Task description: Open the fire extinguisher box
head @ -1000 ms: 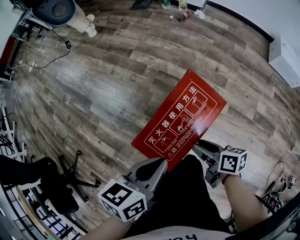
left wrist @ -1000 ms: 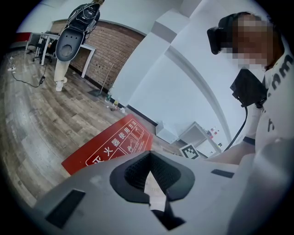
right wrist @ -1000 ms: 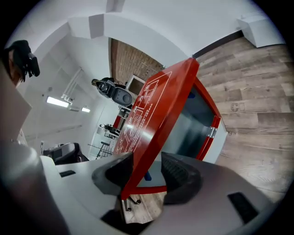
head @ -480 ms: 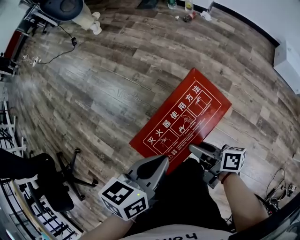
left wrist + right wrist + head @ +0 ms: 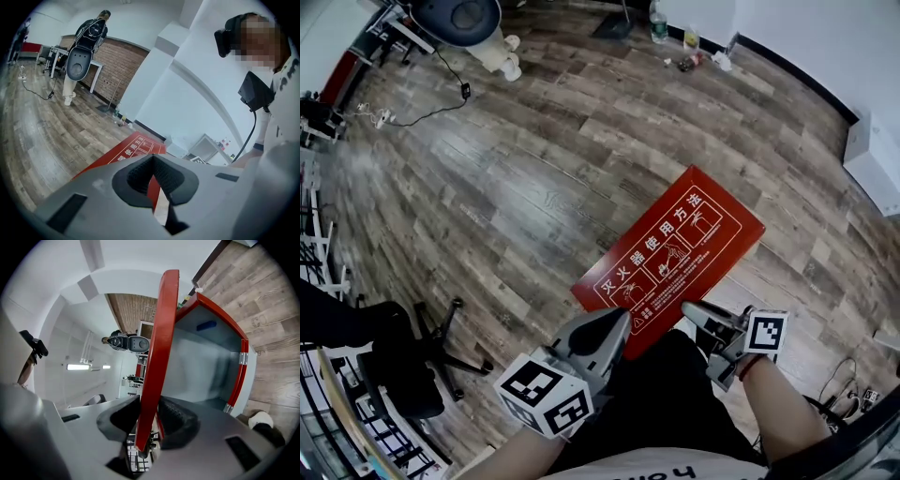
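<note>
Right gripper (image 5: 149,420): jaws just closing, pinched edge of red lid (image 5: 161,343) between pads; open fire extinguisher box (image 5: 213,357) just ahead. Left gripper (image 5: 152,164): jaws pressed together, empty, lid ahead.

Printed in white along the red lid (image 5: 733,225), just ahead of the left tool (image 5: 617,323): 灭火器使用方法, beside four framed white pictograms (image 5: 667,261) and a small warning triangle (image 5: 637,301) at the end nearest the tool. Same line partly legible past the tool's tips in the left gripper view: 使用方. Black-and-white square markers (image 5: 534,384), no lettering, on the tool's cube. Dark letters on the white shirt (image 5: 628,467) behind the tool, cut off, unreadable
</note>
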Motion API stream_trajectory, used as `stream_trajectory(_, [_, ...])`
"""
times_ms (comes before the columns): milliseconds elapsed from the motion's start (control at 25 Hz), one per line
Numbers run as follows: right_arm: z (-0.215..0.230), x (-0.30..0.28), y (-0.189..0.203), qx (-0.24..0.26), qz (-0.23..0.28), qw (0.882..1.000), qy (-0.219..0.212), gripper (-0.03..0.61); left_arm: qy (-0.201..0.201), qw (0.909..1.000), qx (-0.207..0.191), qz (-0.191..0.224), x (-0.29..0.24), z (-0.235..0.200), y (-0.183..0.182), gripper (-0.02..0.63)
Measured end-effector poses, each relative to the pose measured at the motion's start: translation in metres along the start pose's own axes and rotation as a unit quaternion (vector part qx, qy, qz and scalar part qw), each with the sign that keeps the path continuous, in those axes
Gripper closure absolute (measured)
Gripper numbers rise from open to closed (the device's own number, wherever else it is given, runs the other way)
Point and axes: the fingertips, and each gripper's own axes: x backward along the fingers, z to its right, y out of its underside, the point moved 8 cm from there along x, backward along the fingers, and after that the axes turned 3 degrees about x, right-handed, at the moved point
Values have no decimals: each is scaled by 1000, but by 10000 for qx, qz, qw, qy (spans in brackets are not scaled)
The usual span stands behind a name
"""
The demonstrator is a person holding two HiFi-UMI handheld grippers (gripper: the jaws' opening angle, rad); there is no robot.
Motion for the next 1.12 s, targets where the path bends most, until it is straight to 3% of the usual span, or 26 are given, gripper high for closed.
stream_trajectory(320, [-48,-7,-17,-300,-78,9995,44,468,-242,9986,52,462,33,18,-36,609])
stream_trajectory(640, [-70,-15,-27,-459,-130,9965,692,471,-577,9954,105,759,67,27,-54,609])
stream_trajectory(840, [-80,-20,-33,-693,-308,9882,1334,471,-839,9909,184,1037,81,29,-63,609])
stream_trajectory(1120, [-93,-29,-36,-1007,-526,9778,1760,471,-950,9869,210,1290,86,34,-60,608])
